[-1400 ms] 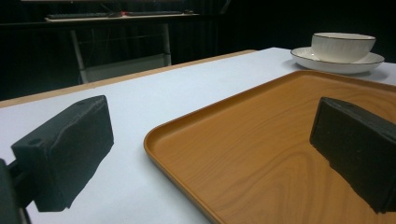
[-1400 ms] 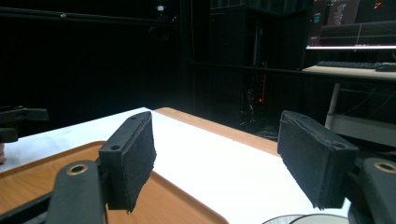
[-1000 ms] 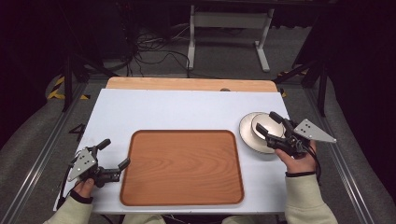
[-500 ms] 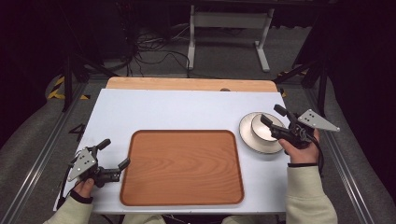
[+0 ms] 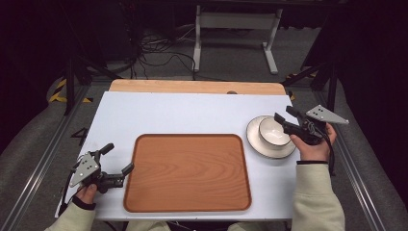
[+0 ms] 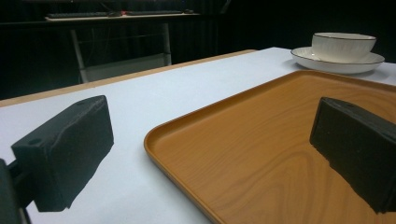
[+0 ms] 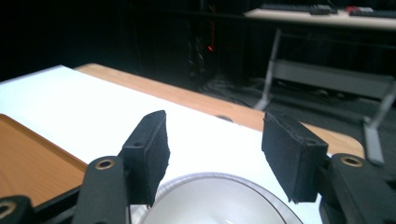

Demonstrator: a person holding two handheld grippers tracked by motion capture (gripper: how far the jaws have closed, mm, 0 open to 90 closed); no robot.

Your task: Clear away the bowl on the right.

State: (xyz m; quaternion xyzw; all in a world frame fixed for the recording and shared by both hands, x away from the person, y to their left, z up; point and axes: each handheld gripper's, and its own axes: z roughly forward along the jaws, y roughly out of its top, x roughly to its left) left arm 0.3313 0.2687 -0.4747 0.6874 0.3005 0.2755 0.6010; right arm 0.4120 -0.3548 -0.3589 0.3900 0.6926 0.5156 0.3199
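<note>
Right tool (image 5: 287,121), withdrawn rightward off the bowl (image 5: 272,132), jaws apart: re-approach level, straddling its rim; left tool (image 5: 117,160) likewise apart.

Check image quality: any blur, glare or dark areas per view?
High view: table evenly lit, room behind nearly black, no glare. Left gripper view: tray sharp, bowl and plate clear, background dark. Right gripper view: bowl rim at bottom soft and washed out; pads fairly sharp.
</note>
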